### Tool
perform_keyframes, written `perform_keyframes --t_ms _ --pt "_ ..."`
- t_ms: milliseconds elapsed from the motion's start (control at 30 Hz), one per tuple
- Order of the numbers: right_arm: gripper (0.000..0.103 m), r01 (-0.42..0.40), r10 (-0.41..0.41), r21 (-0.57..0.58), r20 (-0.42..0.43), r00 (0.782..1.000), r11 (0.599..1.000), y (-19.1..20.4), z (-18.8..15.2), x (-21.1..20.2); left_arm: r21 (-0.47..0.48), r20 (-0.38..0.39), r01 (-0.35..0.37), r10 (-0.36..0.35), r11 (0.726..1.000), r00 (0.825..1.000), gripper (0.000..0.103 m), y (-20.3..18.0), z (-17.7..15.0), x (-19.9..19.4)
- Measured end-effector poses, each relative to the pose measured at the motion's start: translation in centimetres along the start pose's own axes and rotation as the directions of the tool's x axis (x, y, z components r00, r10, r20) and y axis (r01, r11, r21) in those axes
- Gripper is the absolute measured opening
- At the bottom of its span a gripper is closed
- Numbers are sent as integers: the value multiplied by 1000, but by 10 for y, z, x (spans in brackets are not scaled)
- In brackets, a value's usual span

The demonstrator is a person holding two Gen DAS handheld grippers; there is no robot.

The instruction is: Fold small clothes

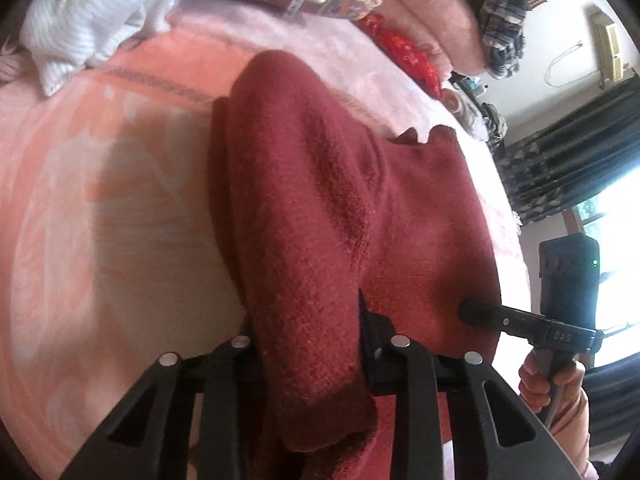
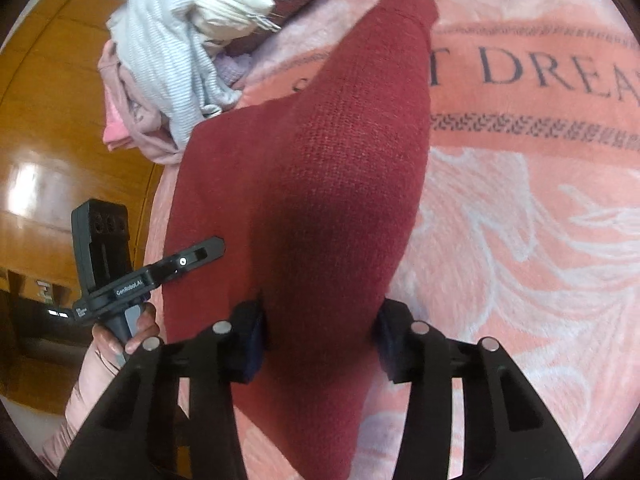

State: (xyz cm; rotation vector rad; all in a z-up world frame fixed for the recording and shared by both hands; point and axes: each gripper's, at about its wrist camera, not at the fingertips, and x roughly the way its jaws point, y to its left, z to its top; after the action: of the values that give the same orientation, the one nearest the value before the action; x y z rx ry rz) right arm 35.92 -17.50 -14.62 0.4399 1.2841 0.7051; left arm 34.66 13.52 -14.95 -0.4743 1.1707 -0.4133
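A dark red knit sweater (image 1: 320, 184) lies on a pink blanket (image 1: 100, 200), with a long fold of it raised toward each camera. In the left wrist view my left gripper (image 1: 306, 320) is shut on a cuffed sleeve-like fold, whose end hangs below the jaws. In the right wrist view my right gripper (image 2: 320, 312) is shut on another raised part of the sweater (image 2: 340, 140), both pads against the cloth. Each gripper also shows in the other's view, at the sweater's edge: the right gripper (image 1: 480, 312) and the left gripper (image 2: 200, 254), each held by a hand.
A pile of white and pale pink clothes (image 2: 172, 48) sits at the blanket's far corner. Folded pink bedding with a plaid cloth (image 1: 432, 20) and a red cushion (image 1: 404, 52) lie at the back. Wooden floor (image 2: 52, 120) runs beside the bed edge. Dark curtains (image 1: 560, 160) hang by a window.
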Motion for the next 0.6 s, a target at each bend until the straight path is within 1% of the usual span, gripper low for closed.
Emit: perform_keyframes --t_ms 100,167,300,400,467,500,567,600 --pt "42 1 -1 -18 5 1000 1000 -1 -13 -25 -1 3 31 -31 1000 1000 29 -16 -10 -6" --pt "42 -5 5 -24 13 1000 1000 -5 -27 -47 6 5 54 -54 999 999 29 -32 -24 -9" --pt "42 1 -1 -31 13 1000 1000 -17 -65 -90 -14 4 109 -109 994 994 29 -63 -60 -10" --pt "42 1 -1 -4 -8 1000 1000 -34 -98 -103 -5 -13 121 -121 993 993 30 -81 -94 -1" --pt "42 17 -17 16 -32 999 1000 -51 -117 -100 -8 -29 113 -113 994 993 30 -85 -112 10" --pt "43 24 -22 35 -41 999 999 -59 -124 -95 6 -35 98 -98 995 995 31 -87 -120 16" --pt "46 41 -40 44 -32 999 998 -73 -134 -84 30 -21 60 -60 998 998 33 -88 -129 24" --pt "47 40 -39 52 -18 999 998 -77 -136 -81 58 -1 33 -33 998 999 34 -90 -132 29"
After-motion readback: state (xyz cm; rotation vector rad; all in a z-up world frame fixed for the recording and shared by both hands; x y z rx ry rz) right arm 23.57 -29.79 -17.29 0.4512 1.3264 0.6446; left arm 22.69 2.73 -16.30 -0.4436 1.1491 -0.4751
